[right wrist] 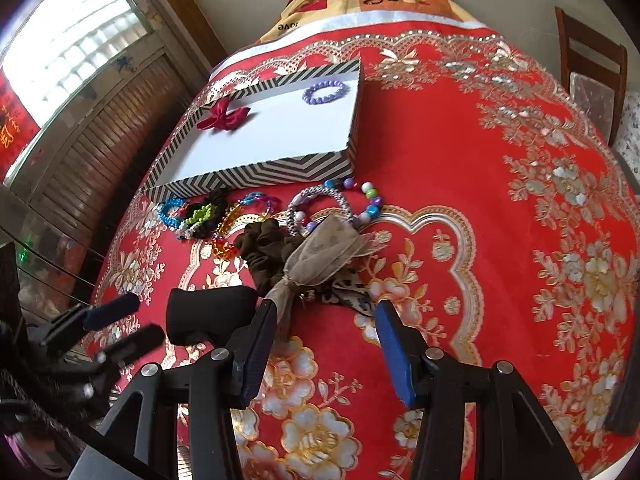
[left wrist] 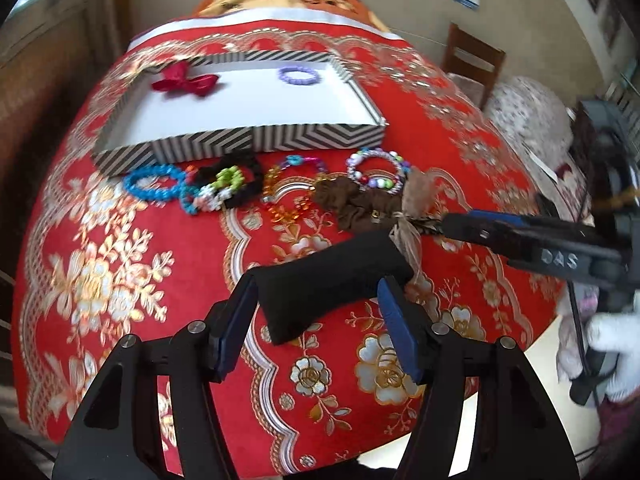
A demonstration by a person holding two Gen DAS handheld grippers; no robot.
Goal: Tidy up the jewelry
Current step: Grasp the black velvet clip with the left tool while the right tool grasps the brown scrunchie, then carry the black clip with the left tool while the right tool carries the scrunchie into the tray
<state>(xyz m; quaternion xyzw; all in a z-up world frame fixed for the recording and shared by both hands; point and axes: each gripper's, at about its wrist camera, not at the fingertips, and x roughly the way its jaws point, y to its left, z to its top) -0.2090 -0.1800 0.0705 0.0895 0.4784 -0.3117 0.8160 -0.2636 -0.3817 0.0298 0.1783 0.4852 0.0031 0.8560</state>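
A striped box (left wrist: pixel 240 142) (right wrist: pixel 256 174) with a white floor holds a red bow (left wrist: pixel 185 82) (right wrist: pixel 224 117) and a purple bead bracelet (left wrist: pixel 298 75) (right wrist: pixel 325 93). In front of it lie several bracelets, a brown scrunchie (left wrist: pixel 352 204) (right wrist: pixel 262 250) and a beige ribbon hair tie (right wrist: pixel 320 258). A black cushion (left wrist: pixel 328 280) (right wrist: pixel 210 314) lies between the open fingers of my left gripper (left wrist: pixel 318 300). My right gripper (right wrist: pixel 326 320) is open around the ribbon hair tie's end; in the left wrist view the right gripper (left wrist: pixel 464 228) reaches the hair tie from the right.
A red floral tablecloth (right wrist: pixel 460 200) covers the table. A wooden chair (left wrist: pixel 472 60) stands at the far right. A window and wooden shutters (right wrist: pixel 100 120) are at the left.
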